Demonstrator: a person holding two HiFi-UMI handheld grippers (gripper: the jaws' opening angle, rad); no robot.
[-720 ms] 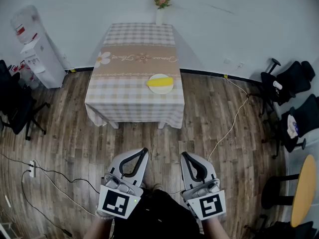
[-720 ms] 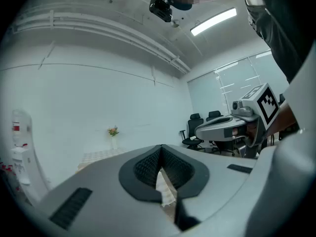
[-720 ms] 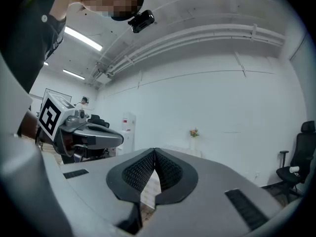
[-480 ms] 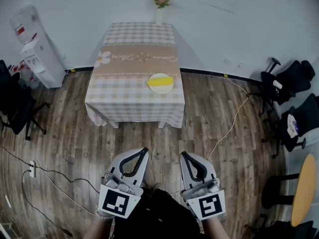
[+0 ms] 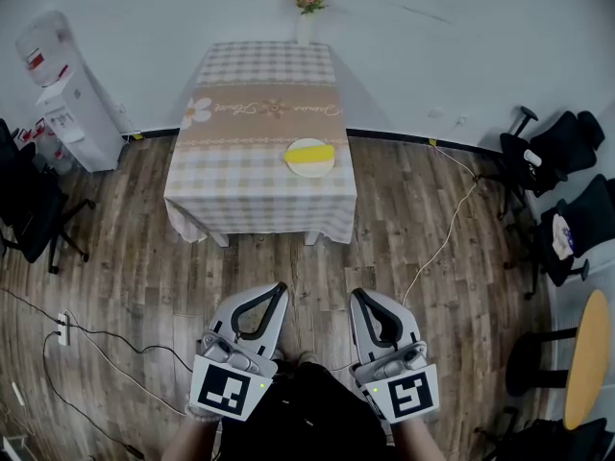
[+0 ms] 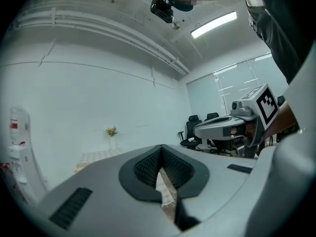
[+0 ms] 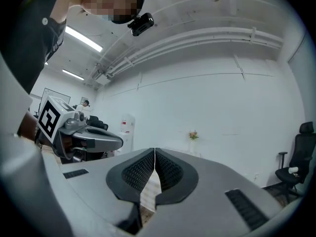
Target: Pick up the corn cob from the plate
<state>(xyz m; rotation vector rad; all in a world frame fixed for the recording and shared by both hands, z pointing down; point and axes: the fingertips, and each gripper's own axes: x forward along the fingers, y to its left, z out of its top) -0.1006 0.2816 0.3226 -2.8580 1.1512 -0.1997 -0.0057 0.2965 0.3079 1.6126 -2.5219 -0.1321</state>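
Barely anything is changing since the earlier frames; both tools are staying low by the person's body, the head camera's framing drifting only slightly; left grey two-jaw gripper point(image 5: 277, 290) is pointing out over the wood-plank floor point(image 5: 135, 267), jaws together at the tips, nothing between them; right grey two-jaw gripper point(image 5: 356, 297) is sitting just beside it, jaws likewise meeting, nothing gripped; yellow corn cob point(image 5: 309, 155) is lying across the round white plate point(image 5: 309, 172), which is resting near the front right of the table with the beige checked cloth point(image 5: 255, 195); table is standing against the white wall, well apart from both grippers; small vase of flowers point(image 5: 308, 12) is sitting at the table's far edge; white water dispenser point(image 5: 62, 94) is standing to the left; black office chairs point(image 5: 562, 152) are sitting at right.
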